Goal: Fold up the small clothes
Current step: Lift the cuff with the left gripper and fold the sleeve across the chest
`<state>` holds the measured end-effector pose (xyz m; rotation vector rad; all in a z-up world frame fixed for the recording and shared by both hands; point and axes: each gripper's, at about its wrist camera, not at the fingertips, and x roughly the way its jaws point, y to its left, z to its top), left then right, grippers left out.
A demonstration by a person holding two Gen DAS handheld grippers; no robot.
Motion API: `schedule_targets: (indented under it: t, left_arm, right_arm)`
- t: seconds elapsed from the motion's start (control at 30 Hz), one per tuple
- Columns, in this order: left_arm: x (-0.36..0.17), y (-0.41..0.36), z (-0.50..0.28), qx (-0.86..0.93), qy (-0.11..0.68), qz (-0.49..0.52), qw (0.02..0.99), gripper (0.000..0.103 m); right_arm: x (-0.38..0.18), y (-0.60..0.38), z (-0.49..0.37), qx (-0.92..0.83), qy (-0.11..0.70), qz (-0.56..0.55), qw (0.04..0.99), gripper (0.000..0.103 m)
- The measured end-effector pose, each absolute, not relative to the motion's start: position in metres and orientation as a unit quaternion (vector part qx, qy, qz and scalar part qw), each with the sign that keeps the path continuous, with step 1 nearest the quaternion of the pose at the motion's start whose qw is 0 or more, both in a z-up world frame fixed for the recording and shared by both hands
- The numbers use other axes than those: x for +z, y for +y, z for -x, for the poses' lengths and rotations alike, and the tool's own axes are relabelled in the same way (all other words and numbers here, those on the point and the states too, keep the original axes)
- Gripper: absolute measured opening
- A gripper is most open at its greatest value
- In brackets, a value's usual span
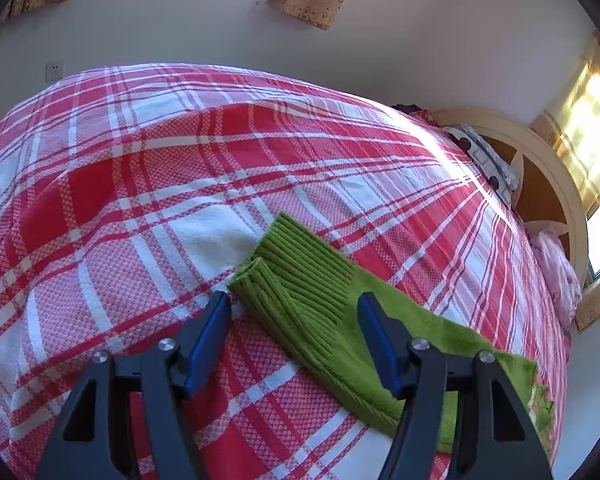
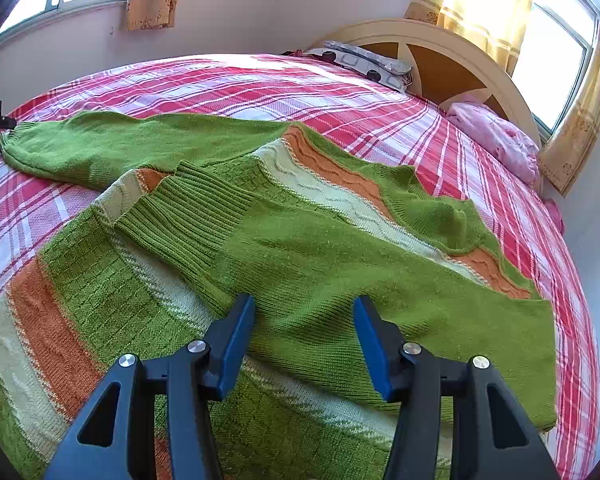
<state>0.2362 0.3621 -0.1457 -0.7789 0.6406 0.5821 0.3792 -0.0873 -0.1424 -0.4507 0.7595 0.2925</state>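
With one sleeve of the green, orange and cream striped knitted sweater [image 2: 300,248] folded across its body on the red plaid bed [image 1: 140,168], the far sleeve's ribbed cuff [image 1: 296,276] lies between my half-open, empty left gripper [image 1: 294,312], my right gripper [image 2: 304,320] hovers likewise empty, and most folds remain.

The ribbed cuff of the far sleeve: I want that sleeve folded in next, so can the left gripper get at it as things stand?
Probably yes. The ribbed cuff lies flat on the bedspread, between the open fingers of the left gripper, and nothing covers it.

Sunlit curtained window [image 2: 556,56], plaid bed [image 2: 380,112]
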Motion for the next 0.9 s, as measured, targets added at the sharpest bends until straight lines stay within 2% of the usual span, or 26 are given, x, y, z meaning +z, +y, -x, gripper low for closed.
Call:
schedule_targets:
  t: [0.07,0.13,0.23,0.27,0.3,0.5,0.9]
  left_arm:
    - [-0.146,0.364,-0.237,0.273,0.292,0.375,0.836,0.068]
    - [-0.147,0.365,-0.238,0.272,0.283,0.377,0.839,0.062]
    - [-0.15,0.37,-0.24,0.275,0.28,0.378,0.838,0.033]
    - [-0.151,0.372,-0.239,0.274,0.28,0.38,0.838,0.01]
    - [-0.152,0.374,-0.239,0.269,0.281,0.382,0.838,0.005]
    - [-0.138,0.371,-0.237,0.246,0.273,0.366,0.855,0.005]
    - [-0.078,0.342,-0.247,0.171,0.241,0.324,0.899,0.005]
  right_arm:
    - [-0.142,-0.087,-0.379,0.141,0.366,0.217,0.894,0.053]
    - [-0.142,-0.087,-0.379,0.141,0.366,0.217,0.894,0.053]
    - [-0.142,-0.087,-0.379,0.14,0.366,0.218,0.894,0.053]
    - [-0.142,-0.087,-0.379,0.14,0.366,0.218,0.894,0.053]
    - [-0.142,-0.087,-0.379,0.14,0.366,0.218,0.894,0.053]
    - [-0.142,-0.087,-0.379,0.141,0.366,0.217,0.894,0.053]
    - [-0.142,-0.087,-0.379,0.142,0.368,0.213,0.894,0.053]
